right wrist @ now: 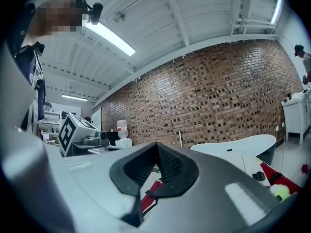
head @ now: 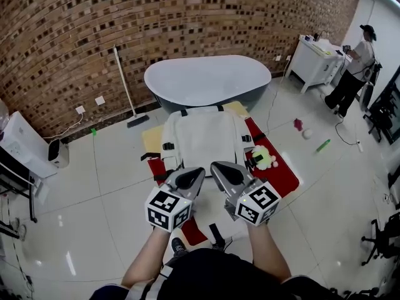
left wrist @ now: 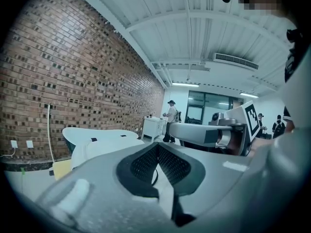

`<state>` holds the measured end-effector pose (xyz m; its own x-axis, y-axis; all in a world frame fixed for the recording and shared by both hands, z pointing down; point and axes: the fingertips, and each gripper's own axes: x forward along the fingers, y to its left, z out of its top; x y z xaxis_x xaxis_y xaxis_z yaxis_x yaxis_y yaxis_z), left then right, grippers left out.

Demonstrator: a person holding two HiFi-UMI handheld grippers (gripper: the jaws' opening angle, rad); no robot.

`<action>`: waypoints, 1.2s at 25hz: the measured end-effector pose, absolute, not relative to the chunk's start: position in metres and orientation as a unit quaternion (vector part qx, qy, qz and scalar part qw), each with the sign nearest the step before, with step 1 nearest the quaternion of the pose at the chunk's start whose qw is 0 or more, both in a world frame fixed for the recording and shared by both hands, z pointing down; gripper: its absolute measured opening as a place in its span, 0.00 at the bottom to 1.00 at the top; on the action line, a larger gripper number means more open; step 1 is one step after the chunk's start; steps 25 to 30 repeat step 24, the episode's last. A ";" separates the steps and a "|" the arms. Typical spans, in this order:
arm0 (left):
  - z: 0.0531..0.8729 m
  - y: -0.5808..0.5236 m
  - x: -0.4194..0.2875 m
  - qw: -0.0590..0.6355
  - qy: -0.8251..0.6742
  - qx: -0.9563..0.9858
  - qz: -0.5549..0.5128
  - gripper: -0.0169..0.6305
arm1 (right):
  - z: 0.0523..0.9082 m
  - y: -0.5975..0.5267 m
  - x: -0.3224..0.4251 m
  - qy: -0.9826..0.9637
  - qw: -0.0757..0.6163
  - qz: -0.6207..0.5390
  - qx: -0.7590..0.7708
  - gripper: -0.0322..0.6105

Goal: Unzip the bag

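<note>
white bag [head: 203, 136] lies flat on a red mat [head: 284, 174] mid frame, just below the grey tub [head: 206, 77]. left gripper [head: 197, 171] and right gripper [head: 215, 166] hang side by side over the bag's lower edge, both clenched on nothing.

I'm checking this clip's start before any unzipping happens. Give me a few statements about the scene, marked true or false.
1. The white bag lies on a red mat. True.
2. The left gripper is clamped on the bag's zip. False: its jaws are together on nothing, held clear of the bag.
3. A bathtub stands beyond the bag, near the brick wall. True.
4. The right gripper has its jaws wide apart. False: they are together and empty.
5. A green and yellow toy lies at the bag's left. False: it lies at the bag's right, on the mat.
</note>
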<state>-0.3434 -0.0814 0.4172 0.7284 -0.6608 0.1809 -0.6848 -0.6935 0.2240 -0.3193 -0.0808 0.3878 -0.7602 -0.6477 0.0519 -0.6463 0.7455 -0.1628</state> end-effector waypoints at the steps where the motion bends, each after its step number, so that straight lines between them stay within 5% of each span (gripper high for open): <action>1: 0.416 -0.082 -0.344 0.138 -0.367 0.919 0.043 0.03 | 0.387 -0.081 -0.319 0.934 0.004 -0.084 -0.346 0.06; 30: 0.405 -0.083 -0.344 0.126 -0.368 0.921 0.035 0.03 | 0.378 -0.083 -0.319 0.935 0.010 -0.083 -0.343 0.06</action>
